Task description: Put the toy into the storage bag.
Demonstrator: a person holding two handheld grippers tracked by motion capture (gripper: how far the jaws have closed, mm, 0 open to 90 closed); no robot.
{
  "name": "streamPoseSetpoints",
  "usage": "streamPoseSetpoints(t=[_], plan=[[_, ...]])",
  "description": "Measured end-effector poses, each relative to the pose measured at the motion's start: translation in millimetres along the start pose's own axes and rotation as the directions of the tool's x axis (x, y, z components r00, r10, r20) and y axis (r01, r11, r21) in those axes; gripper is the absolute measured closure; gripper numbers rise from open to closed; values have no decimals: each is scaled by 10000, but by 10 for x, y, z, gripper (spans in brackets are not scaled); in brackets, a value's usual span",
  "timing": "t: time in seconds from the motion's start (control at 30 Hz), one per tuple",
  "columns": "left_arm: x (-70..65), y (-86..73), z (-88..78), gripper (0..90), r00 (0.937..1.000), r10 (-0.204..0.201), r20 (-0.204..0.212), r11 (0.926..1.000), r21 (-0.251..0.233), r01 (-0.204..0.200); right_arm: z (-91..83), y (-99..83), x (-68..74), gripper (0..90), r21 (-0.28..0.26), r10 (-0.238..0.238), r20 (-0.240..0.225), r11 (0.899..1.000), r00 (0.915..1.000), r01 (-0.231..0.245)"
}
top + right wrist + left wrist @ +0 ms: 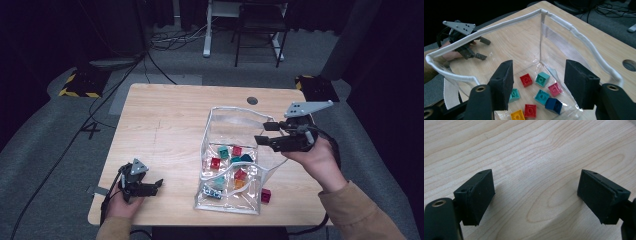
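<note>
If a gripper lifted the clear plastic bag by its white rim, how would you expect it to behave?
The clear plastic bag is probably floppy: its walls crease and its white rim sags unevenly. The loose bricks inside would likely slide towards the lowest corner.

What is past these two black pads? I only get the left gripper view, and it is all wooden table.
Observer: A clear plastic bag with a white rim stands open on the table, off to that gripper's right in the high view.
Operator: Anything inside it?
Observer: Yes, small toy bricks in red, teal, pink, blue and yellow lie on its bottom.
Operator: Are all of them in the bag?
Observer: No, one red brick lies on the table just outside it.
Operator: And the other hand?
Observer: The right gripper hangs above the bag's right rim with its jaws open and nothing between them.
</note>
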State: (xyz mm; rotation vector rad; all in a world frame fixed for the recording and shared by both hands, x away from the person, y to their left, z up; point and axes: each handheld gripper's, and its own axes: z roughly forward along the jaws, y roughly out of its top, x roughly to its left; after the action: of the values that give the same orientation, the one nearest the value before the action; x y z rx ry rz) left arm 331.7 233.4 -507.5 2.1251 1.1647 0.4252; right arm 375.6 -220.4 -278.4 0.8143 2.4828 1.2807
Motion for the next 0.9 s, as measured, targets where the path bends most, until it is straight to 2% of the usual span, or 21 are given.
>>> streamPoseSetpoints(t=[0.17, 0.23, 0.43, 0.57, 0.77, 0.9], plan=[[0, 0, 0, 145, 10000, 3, 1, 10000, 0, -3, -211, -114, -45, 406, -128, 82, 359, 9999, 9993, -77], [1, 0, -1, 145, 10000, 4, 6, 10000, 9, -4, -239, -130, -52, 406, -181, 93, 400, 9998, 9992, -86], [1, 1, 0, 145, 10000, 5, 8, 10000, 7, -5, -506, -314, -153, 406, -357, 526, 850, 9981, 9950, -497], [1, 1, 0, 145, 10000, 6, 12, 10000, 10, -6, -605, -402, -195, 406, -362, 606, 1074, 9977, 9924, -570], [1, 1, 1, 145, 10000, 6, 10, 10000, 8, -6, -774, -623, -302, 404, -387, 1037, 1344, 9943, 9855, -993], [1, 1, 1, 144, 10000, 9, 10, 10000, 7, -9, -811, -692, -332, 401, -419, 1197, 1407, 9925, 9828, -1149]])
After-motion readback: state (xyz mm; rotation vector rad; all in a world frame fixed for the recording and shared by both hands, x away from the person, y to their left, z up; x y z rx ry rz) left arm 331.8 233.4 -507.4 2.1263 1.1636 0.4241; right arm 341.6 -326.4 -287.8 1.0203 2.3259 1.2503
